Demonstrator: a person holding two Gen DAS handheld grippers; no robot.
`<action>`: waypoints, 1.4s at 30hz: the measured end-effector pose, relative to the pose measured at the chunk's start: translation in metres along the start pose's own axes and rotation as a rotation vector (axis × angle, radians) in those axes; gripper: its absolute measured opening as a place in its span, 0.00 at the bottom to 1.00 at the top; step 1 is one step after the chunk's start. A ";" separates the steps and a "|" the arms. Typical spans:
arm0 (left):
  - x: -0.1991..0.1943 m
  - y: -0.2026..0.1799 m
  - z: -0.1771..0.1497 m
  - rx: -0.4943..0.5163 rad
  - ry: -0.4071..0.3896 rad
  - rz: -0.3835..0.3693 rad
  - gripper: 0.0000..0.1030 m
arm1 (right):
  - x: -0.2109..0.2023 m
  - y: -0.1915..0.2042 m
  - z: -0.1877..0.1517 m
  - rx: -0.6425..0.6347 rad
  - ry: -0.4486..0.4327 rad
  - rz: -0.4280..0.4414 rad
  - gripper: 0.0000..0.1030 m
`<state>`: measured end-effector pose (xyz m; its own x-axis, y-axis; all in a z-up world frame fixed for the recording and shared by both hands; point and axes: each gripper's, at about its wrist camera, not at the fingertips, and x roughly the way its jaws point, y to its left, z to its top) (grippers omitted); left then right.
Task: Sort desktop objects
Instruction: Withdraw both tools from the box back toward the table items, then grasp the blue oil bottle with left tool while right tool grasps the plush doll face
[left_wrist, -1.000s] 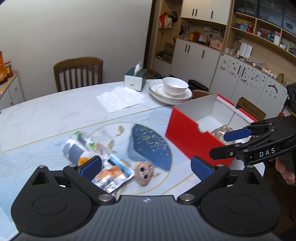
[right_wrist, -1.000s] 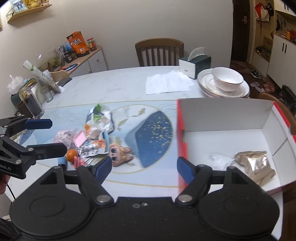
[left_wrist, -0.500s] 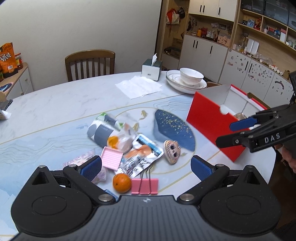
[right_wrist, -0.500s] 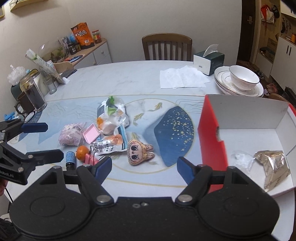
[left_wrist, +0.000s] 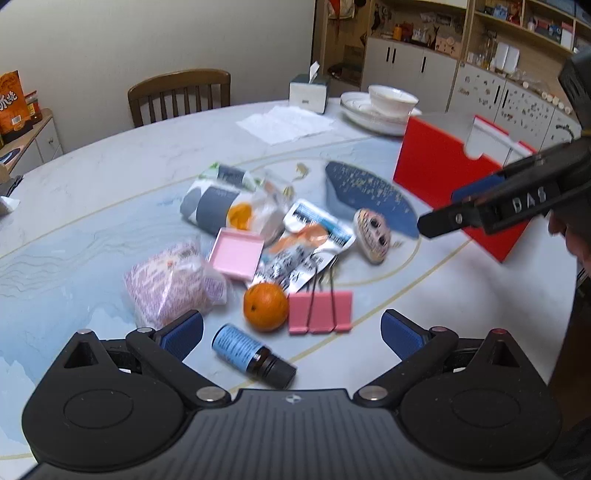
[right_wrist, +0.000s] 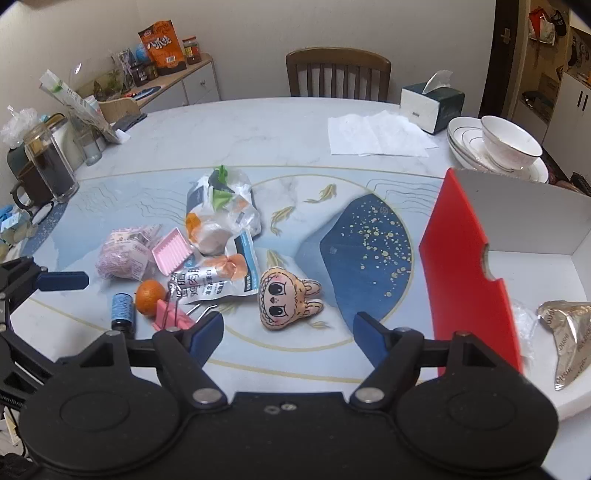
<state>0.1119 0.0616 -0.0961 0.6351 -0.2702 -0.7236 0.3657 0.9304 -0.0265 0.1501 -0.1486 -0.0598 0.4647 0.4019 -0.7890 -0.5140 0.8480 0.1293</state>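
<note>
A heap of small objects lies mid-table: an orange (left_wrist: 265, 306), pink binder clips (left_wrist: 320, 312), a brown bottle with a blue label (left_wrist: 251, 355), a pink tray (left_wrist: 236, 253), a pink packet (left_wrist: 170, 286), snack bags (left_wrist: 306, 240) and a plush doll head (left_wrist: 373, 236). My left gripper (left_wrist: 291, 332) is open and empty, just in front of the bottle and orange. My right gripper (right_wrist: 288, 330) is open and empty, near the doll (right_wrist: 284, 297). The red and white box (right_wrist: 469, 258) at the right holds a silver packet (right_wrist: 569, 339).
A tissue box (right_wrist: 432, 105), paper napkins (right_wrist: 376, 134) and stacked bowl and plates (right_wrist: 506, 147) sit at the far side. A dark jar (right_wrist: 50, 166) stands at the left edge. A wooden chair (right_wrist: 338, 72) is behind the table.
Both grippers have pulled back and swung left, away from the red box toward the heap. The bottle, orange and clips have come into the left view. Both stay open.
</note>
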 end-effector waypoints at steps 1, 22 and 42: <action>0.002 0.001 -0.003 0.007 0.003 0.006 1.00 | 0.003 0.000 0.000 0.000 0.003 0.000 0.75; 0.035 0.026 -0.021 0.189 0.052 -0.049 0.99 | 0.072 0.004 0.010 -0.049 0.087 -0.025 0.74; 0.036 0.029 -0.020 0.196 0.061 -0.104 0.67 | 0.088 0.007 0.016 -0.091 0.118 -0.037 0.54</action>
<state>0.1316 0.0840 -0.1370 0.5470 -0.3414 -0.7644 0.5560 0.8307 0.0268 0.1994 -0.1021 -0.1187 0.3994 0.3230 -0.8580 -0.5640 0.8244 0.0479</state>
